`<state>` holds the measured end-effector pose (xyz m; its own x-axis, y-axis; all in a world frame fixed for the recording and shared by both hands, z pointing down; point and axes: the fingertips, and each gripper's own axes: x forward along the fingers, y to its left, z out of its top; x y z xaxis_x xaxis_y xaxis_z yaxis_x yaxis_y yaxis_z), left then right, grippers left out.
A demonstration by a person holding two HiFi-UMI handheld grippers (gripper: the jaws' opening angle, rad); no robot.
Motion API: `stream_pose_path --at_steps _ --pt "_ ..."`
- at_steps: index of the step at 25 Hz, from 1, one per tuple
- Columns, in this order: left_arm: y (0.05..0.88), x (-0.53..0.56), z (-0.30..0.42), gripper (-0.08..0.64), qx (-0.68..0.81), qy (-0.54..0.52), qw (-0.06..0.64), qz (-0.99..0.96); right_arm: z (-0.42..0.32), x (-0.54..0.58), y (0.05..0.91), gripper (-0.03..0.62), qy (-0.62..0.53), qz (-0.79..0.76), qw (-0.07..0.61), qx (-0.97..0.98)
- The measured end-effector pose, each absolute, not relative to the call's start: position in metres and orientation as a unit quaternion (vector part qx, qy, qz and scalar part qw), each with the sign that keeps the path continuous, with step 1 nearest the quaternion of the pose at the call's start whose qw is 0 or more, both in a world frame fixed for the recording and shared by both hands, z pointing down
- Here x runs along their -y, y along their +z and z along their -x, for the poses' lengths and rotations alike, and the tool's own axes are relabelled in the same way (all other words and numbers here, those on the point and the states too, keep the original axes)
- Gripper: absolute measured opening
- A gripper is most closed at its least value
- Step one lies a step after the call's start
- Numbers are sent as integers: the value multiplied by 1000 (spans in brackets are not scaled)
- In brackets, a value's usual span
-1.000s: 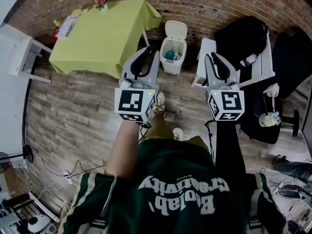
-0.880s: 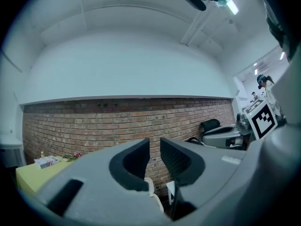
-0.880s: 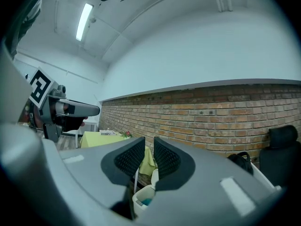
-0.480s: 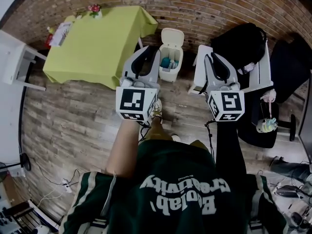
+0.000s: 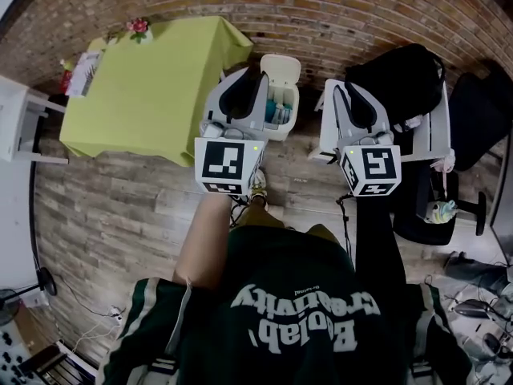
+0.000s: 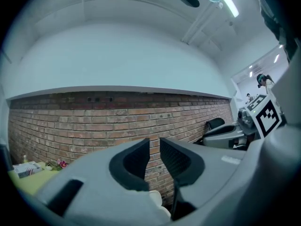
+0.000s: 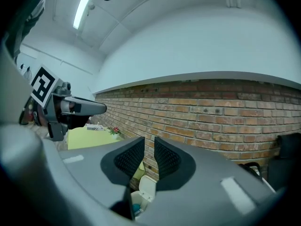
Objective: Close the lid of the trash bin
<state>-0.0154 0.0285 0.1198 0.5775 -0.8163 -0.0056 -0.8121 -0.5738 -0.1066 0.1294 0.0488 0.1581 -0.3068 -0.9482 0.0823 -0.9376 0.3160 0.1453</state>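
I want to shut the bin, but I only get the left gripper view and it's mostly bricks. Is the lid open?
Observer: Yes. The head view shows the trash bin with its lid standing up against the brick wall.
Operator: Is there stuff inside?
Observer: Yes, something blue-green lies in it; I cannot tell what.
Operator: What's beside it?
Observer: In the head view, something black like a bag sits off to its right.
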Motion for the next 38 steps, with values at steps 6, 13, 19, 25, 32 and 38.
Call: stream_pose_path --at_steps 6,13,19,25,32,38 --pt "120 32 29 69 -452 -22 45 891 -116 12 165 84 -18 -589 75 804" --pt "110 91 42 92 -437 -2 57 898 -96 75 164 118 -2 -588 67 806" --pt "116 133 48 143 -418 0 62 907 -82 116 173 80 6 -594 67 802" --pt "126 166 54 150 -403 5 57 913 -72 151 186 124 17 -604 75 793" --pt "159 197 50 150 -394 -15 49 918 -73 170 215 134 33 -615 87 783" --pt "184 215 34 147 -390 -20 35 920 -85 187 253 143 65 -616 93 779"
